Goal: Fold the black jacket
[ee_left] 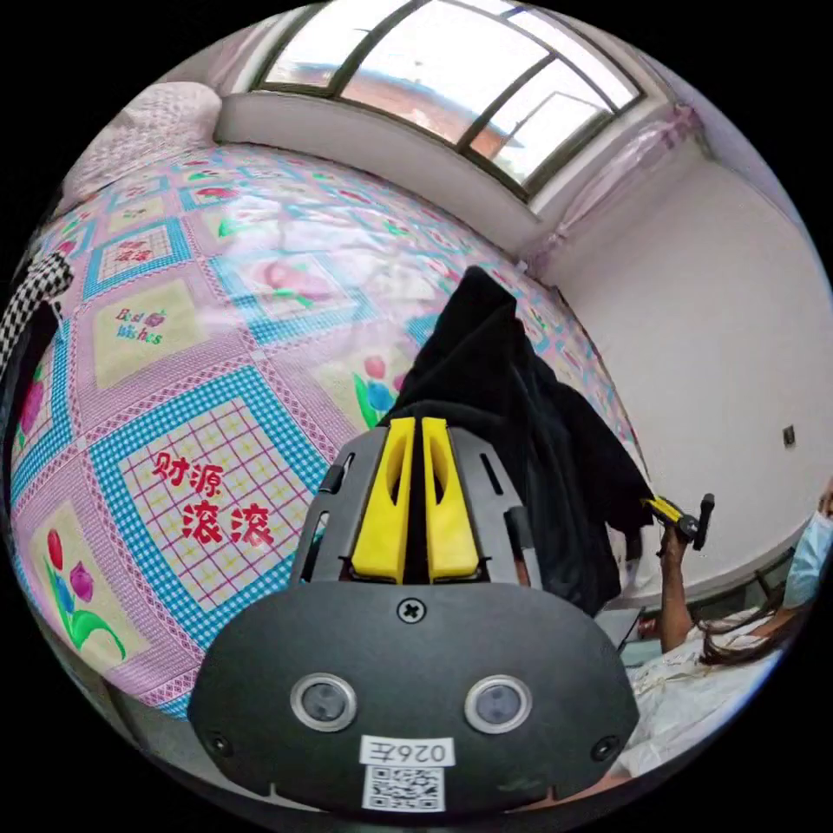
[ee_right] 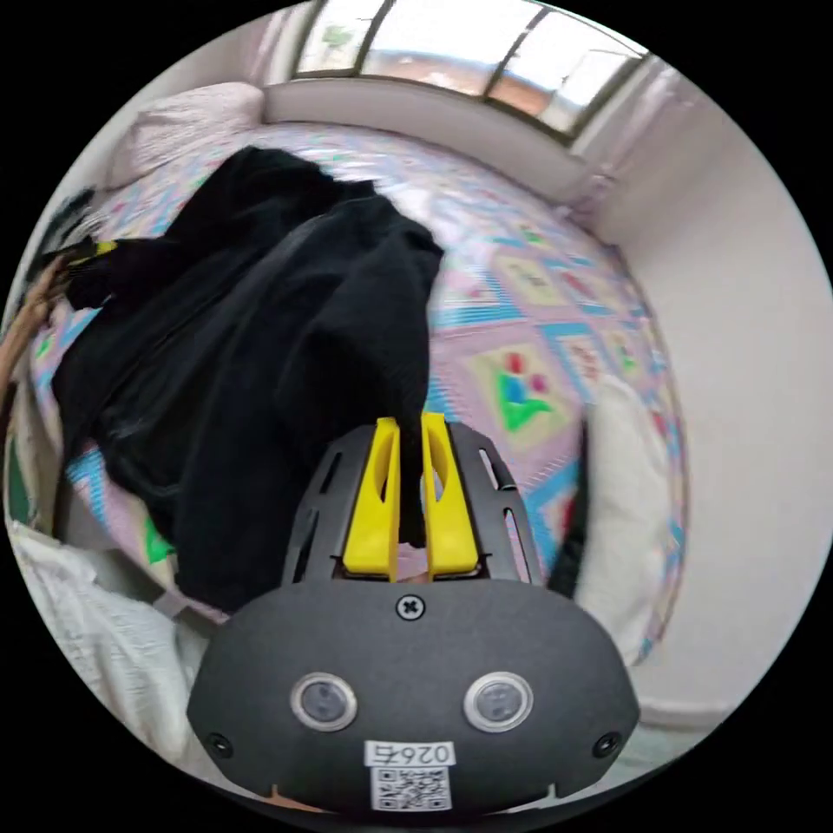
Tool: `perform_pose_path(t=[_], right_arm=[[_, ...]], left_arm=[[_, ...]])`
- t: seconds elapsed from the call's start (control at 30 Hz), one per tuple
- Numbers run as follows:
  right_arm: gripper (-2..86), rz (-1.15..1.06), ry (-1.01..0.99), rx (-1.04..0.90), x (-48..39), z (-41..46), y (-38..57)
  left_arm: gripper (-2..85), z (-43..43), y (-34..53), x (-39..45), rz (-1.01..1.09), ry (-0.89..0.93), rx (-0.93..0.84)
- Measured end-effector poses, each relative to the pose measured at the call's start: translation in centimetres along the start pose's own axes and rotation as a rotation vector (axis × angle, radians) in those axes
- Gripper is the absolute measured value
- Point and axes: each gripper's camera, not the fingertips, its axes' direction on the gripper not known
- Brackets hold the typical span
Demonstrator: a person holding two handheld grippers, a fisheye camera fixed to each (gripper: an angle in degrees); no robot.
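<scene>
Bright daylight from a wide window falls on a big bed that takes most of the room. Its cover is a patchwork quilt with flowers and checks, and a white wall stands beside it.

Next in size is the black jacket. It is lifted above the bed and hangs in loose, bunched folds between the two tools, not yet spread flat.

Each hand-held gripper pinches an edge of it. The left hand-held gripper has its yellow jaws pressed together on dark cloth, and the right hand-held gripper also has its jaws closed on a fold of the jacket. In the left gripper view the right one appears small at the far side of the jacket, held in a person's hand.

The risk, as I judge it, is that the jacket comes down crumpled, because the hanging part is twisted and a sleeve may stay trapped under the body. A thin pinch at the edge could also slip if the cloth is pulled hard.
</scene>
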Motion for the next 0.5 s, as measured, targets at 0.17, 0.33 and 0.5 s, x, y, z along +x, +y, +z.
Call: perform_pose_path(t=[0.17, 0.33, 0.5], right_arm=[[2.6, 0.508, 0.049, -0.019, 13.4, -2.2, 5.6], [0.5, 0.499, -0.176, 0.236, 5.1, -6.4, 12.1], [-0.5, 0.441, -0.264, 0.324, -6.0, -8.7, 16.1]], left_arm=[[0.3, -10.4, 1.3, -10.6, -0.341, -0.017, 0.347], [5.0, -10.1, 4.9, -8.7, -0.165, -0.030, 0.225], [13.8, -6.5, 9.0, -5.7, -0.075, 0.044, 0.033]])
